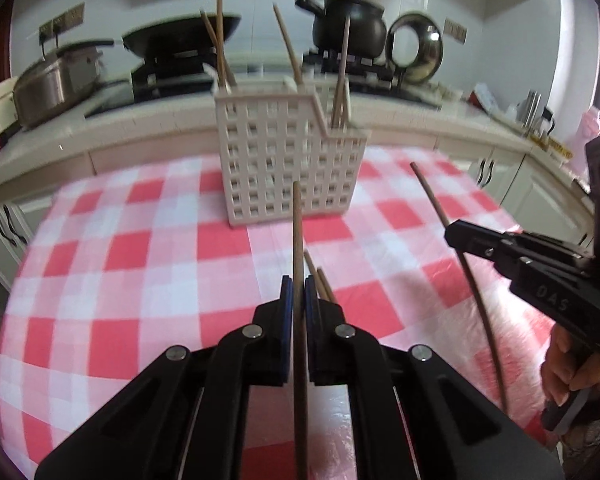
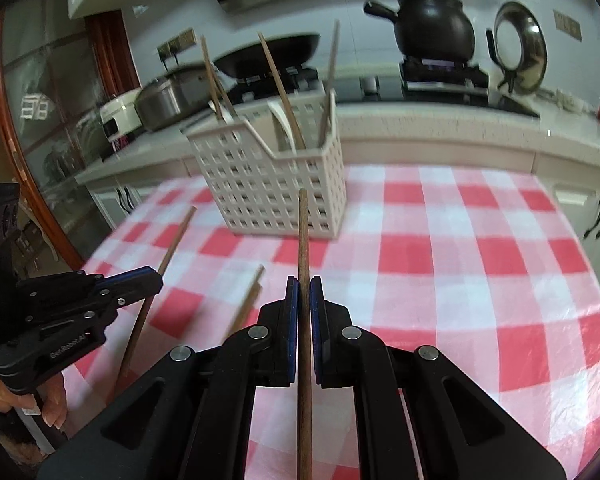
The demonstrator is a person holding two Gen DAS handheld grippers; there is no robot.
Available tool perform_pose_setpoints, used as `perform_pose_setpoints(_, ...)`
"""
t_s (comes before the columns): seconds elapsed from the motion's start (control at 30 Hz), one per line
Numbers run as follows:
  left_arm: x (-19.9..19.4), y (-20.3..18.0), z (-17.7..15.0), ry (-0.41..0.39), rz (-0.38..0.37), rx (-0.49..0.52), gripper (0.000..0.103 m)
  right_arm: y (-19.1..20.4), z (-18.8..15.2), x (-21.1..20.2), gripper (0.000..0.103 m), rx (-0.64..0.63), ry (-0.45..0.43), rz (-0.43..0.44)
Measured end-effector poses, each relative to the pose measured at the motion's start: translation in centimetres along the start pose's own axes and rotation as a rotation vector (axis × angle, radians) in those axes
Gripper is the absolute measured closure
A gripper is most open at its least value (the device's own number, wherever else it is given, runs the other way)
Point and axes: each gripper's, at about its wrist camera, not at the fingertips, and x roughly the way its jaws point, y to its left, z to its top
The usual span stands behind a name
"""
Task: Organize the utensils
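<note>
A white lattice utensil basket [image 1: 288,160] [image 2: 268,188] stands on the red-checked tablecloth, with several wooden chopsticks upright in it. My left gripper [image 1: 298,284] is shut on a brown chopstick [image 1: 296,232] that points toward the basket. My right gripper [image 2: 304,284] is shut on another brown chopstick [image 2: 303,232]. Each gripper shows in the other view: the right gripper [image 1: 454,236] with its chopstick [image 1: 436,204], the left gripper [image 2: 156,280] with its chopstick [image 2: 176,240]. Loose chopsticks [image 1: 320,280] [image 2: 252,292] lie on the cloth between the grippers.
Behind the table runs a counter [image 2: 460,128] with a stove, a black wok [image 1: 180,36], a black clay pot [image 1: 348,24], a steel pot [image 1: 56,84] and a propped lid [image 2: 520,48]. The checked cloth [image 2: 460,260] lies bare to the right of the basket.
</note>
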Motion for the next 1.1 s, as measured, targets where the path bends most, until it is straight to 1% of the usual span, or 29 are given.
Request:
perform_pose_setpoints(0.07,-1.3,0.2,0.4,-0.032,0.003,-0.003,0.097,0.4,0.4,-0.5,0.095,-0.010,-0.017,-0.003)
perform_pose_setpoints(0.27,-4.2,0.8,0.9,-0.090,0.010,-0.010,0.097,1.4,1.3,-2.0,0.095,-0.034,-0.062,-0.007)
perform_pose_setpoints(0.57,-7.3,1.4,0.8,-0.166,0.028,-0.014,0.097,3.9,1.8,-4.7,0.095,-0.108,-0.146,0.000)
perform_pose_setpoints(0.73,-8.6,1.9,0.7,-0.197,0.031,-0.024,0.097,4.8,1.8,-5.5,0.095,-0.135,-0.175,0.011)
perform_pose_setpoints(1.1,-9.7,2.1,0.2,-0.223,0.040,-0.029,0.097,5.7,1.6,-6.8,0.095,-0.158,-0.199,0.001)
